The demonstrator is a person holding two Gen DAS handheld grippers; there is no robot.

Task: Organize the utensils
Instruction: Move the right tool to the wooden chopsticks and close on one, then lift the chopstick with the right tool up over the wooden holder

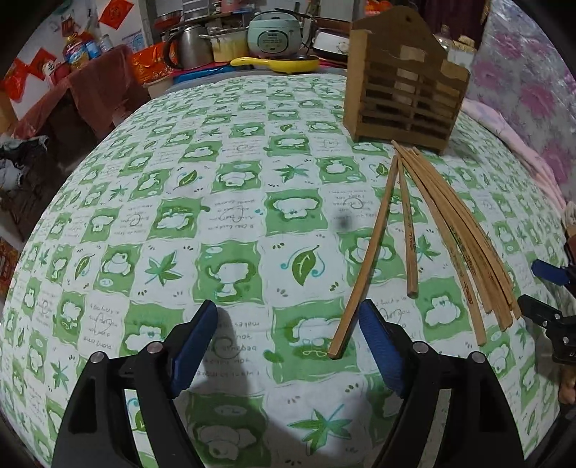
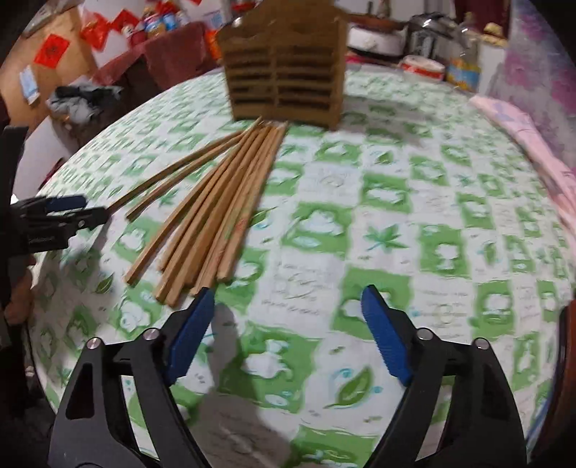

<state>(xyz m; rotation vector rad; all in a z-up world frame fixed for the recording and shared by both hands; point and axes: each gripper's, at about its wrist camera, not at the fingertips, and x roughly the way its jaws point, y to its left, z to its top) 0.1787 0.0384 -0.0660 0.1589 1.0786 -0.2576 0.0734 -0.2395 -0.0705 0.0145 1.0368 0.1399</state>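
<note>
Both grippers, left gripper (image 1: 288,316) and right gripper (image 2: 286,306), are being held spread and empty; chopsticks (image 2: 216,205) are lying at eleven o'clock before the holder (image 2: 284,68).

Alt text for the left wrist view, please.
Open blue-padded left claw hovers over a green-and-white patterned tablecloth, one loose wooden chopstick ending by its right pad. More chopsticks fan toward a slatted wooden holder.

We read this as a lived-in home kitchen-dining corner: a table under a green leaf-print cloth (image 1: 223,201), a rice cooker (image 1: 274,35), kettle (image 1: 189,45), yellow pan (image 1: 277,64), oil bottle (image 1: 75,50), red paper decorations (image 1: 116,12) on the wall.
</note>
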